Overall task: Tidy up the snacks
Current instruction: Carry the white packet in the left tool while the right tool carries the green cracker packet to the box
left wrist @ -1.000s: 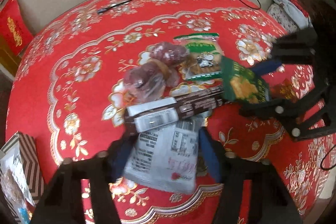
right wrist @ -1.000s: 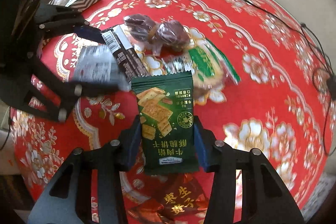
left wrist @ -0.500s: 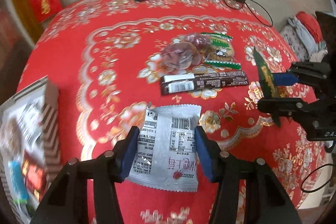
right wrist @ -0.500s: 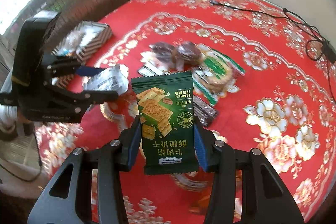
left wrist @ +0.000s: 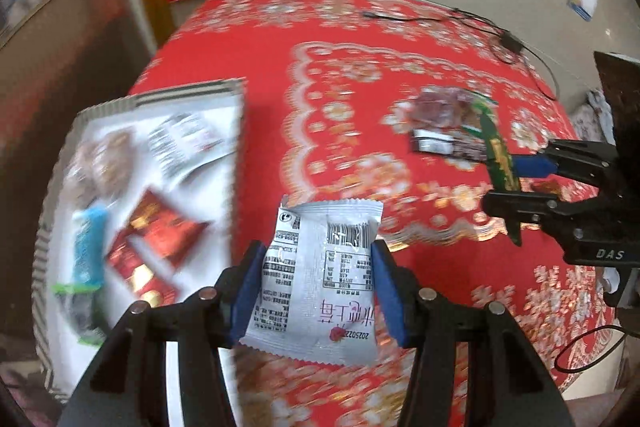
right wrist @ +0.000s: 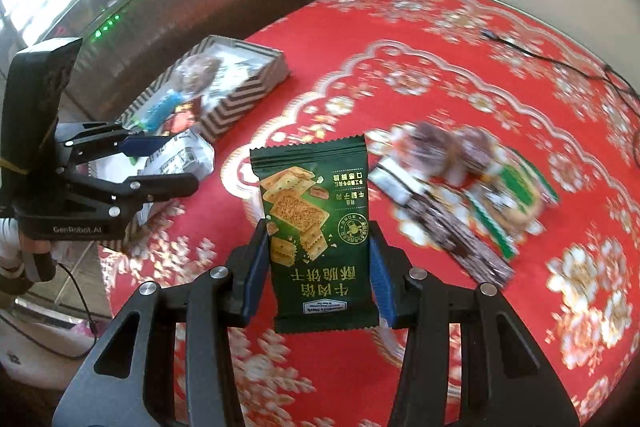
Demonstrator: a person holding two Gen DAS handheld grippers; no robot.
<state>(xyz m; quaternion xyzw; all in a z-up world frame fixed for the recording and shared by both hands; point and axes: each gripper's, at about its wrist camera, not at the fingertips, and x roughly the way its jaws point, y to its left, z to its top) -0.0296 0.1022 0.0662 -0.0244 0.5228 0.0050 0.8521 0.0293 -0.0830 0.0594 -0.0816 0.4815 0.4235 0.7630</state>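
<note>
As both packets left the pile mid-bench, the left gripper [left wrist: 316, 279] clamped a silver packet [left wrist: 320, 275] beside the striped box [left wrist: 236, 131] at the bench's left edge; the right gripper [right wrist: 318, 267] gripped a green cracker packet [right wrist: 316, 227].

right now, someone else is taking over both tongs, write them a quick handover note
Left tongs: shut on the silver packet, held up near the striped box.
Right tongs: shut on the green cracker packet, above the red tablecloth.
Done: several snacks lie in the box.
Left: drop both packets in, then fetch the pile mid-table, including the dark bar and the green-edged biscuit pack.
</note>
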